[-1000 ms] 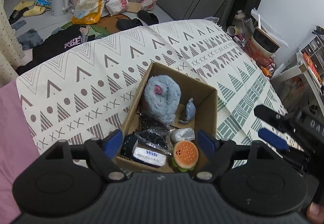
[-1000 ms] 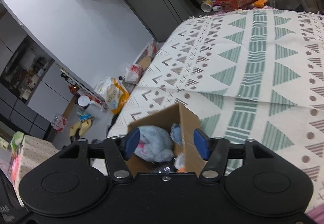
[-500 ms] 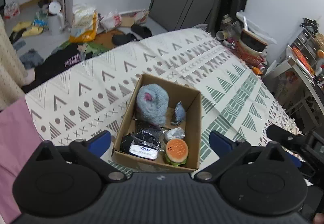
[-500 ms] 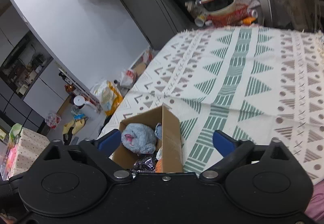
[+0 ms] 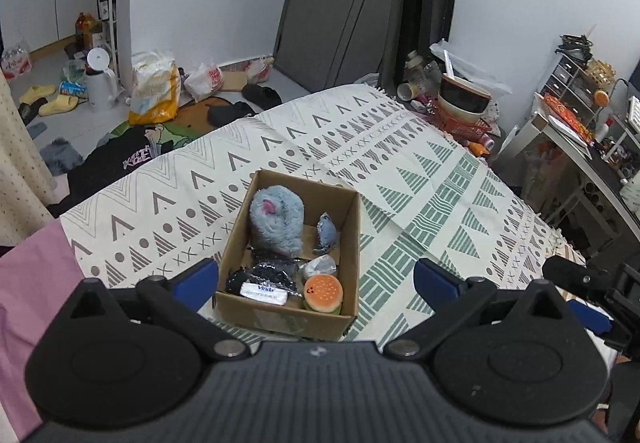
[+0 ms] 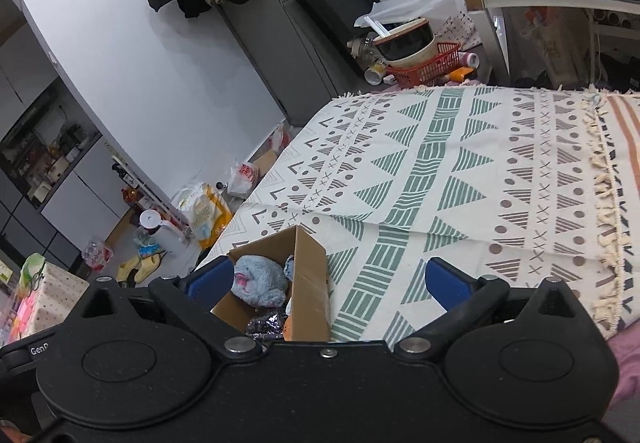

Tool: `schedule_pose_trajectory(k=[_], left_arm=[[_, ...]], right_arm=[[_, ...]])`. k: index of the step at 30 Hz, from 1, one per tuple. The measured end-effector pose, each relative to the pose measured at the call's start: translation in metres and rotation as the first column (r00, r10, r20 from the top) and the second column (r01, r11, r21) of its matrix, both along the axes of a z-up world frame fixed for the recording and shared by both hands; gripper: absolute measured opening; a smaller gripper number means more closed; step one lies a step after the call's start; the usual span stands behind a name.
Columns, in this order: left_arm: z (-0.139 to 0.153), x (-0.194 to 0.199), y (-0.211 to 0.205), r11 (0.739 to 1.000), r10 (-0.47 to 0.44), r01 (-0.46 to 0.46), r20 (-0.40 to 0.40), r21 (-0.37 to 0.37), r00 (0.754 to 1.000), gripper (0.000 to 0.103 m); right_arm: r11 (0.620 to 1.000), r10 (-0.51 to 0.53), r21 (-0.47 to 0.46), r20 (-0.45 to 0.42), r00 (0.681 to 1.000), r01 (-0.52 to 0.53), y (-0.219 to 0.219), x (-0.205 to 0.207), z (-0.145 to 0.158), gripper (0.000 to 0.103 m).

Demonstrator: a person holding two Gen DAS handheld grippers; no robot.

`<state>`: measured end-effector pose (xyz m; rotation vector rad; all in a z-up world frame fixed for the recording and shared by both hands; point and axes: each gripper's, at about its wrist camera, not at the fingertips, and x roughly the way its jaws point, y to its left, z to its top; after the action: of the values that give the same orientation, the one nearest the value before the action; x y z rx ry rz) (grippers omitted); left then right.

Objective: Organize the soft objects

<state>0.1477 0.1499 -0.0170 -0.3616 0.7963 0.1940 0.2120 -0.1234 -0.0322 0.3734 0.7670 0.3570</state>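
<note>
A bed is being covered by a cream blanket printed with grey and green triangles (image 5: 432, 203), and an open brown cardboard box (image 5: 351, 243) is being carried on it. Inside the box a fluffy blue-grey plush toy (image 5: 276, 221), a small orange burger-shaped soft toy (image 5: 323, 293) and a white tissue pack (image 5: 264, 293) are being kept (a small grey-blue toy lies beside the plush). The floor beyond is being crowded by bags and yellow slippers (image 5: 50, 105). Compared with a second earlier, the box is being seen from farther back, and both the left tongs (image 5: 316, 283) and right tongs (image 6: 328, 281) are being held spread wider, released and empty.
</note>
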Motion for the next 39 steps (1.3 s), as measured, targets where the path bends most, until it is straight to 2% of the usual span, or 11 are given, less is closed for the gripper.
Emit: schedule_pose_trajectory(k=[11, 20, 25, 39], left_arm=[[0.022, -0.032, -0.014, 1.0, -0.023, 0.022, 0.042, 0.005, 0.999, 0.103], [0.041, -0.066, -0.027, 0.999, -0.047, 0.045, 0.085, 0.022, 0.995, 0.103], [0.047, -0.08, -0.033, 0.998, -0.056, 0.054, 0.083, 0.028, 0.995, 0.103], [0.057, -0.118, -0.059, 0.989, -0.108, 0.096, 0.105, 0.116, 0.989, 0.103]], right_arm=[[1.0, -0.014, -0.001, 0.047, 0.999, 0.014, -0.028, -0.032, 0.026, 0.103], [0.999, 0.018, -0.032, 0.09, 0.996, -0.015, -0.042, -0.059, 0.043, 0.103], [0.998, 0.041, -0.043, 0.102, 0.994, -0.037, -0.048, -0.074, 0.048, 0.103], [0.989, 0.085, -0.128, 0.134, 0.987, -0.068, -0.065, -0.115, 0.054, 0.103]])
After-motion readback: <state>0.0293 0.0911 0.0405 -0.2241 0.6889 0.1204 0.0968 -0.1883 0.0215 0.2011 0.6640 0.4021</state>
